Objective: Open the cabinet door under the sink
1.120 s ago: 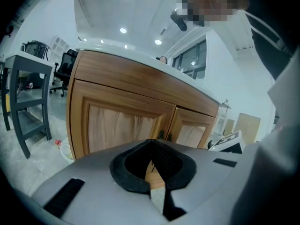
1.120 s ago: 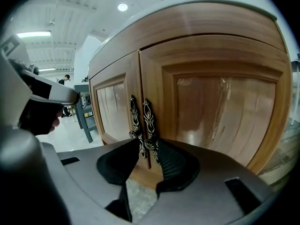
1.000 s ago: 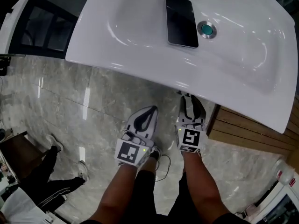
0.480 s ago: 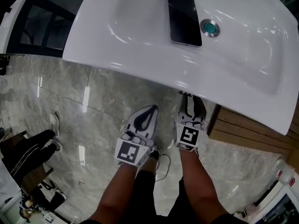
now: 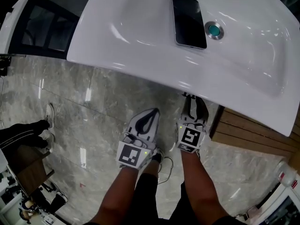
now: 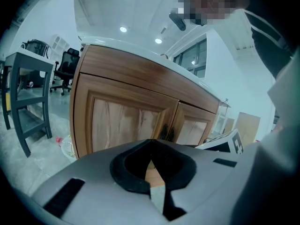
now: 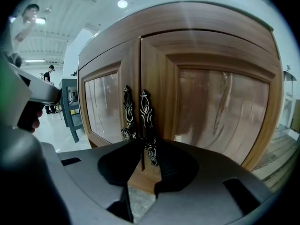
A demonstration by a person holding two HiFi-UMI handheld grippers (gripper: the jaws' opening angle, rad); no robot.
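The wooden cabinet (image 7: 206, 93) under the white sink (image 5: 140, 64) has two doors that meet at a middle seam, both closed. Each door carries an ornate dark handle (image 7: 146, 121). My right gripper (image 7: 143, 144) is at the seam with its jaws closing, and the lower end of the right door's handle sits between them. I cannot see the pads pressing on it. In the head view its tips (image 5: 191, 100) go under the sink's edge. My left gripper (image 5: 153, 110) hangs beside it, shut and empty, short of the cabinet (image 6: 126, 111).
A black phone (image 5: 189, 20) lies in the basin beside the drain (image 5: 214, 30). A dark metal frame (image 6: 28, 93) and a plastic bottle (image 6: 65, 146) stand on the marble floor left of the cabinet. A bystander's shoes (image 5: 47, 118) show at far left.
Both grippers have hardly moved. The bystander at the left has walked further left, towards the frame's edge. The sink sits slightly further right in the head view.
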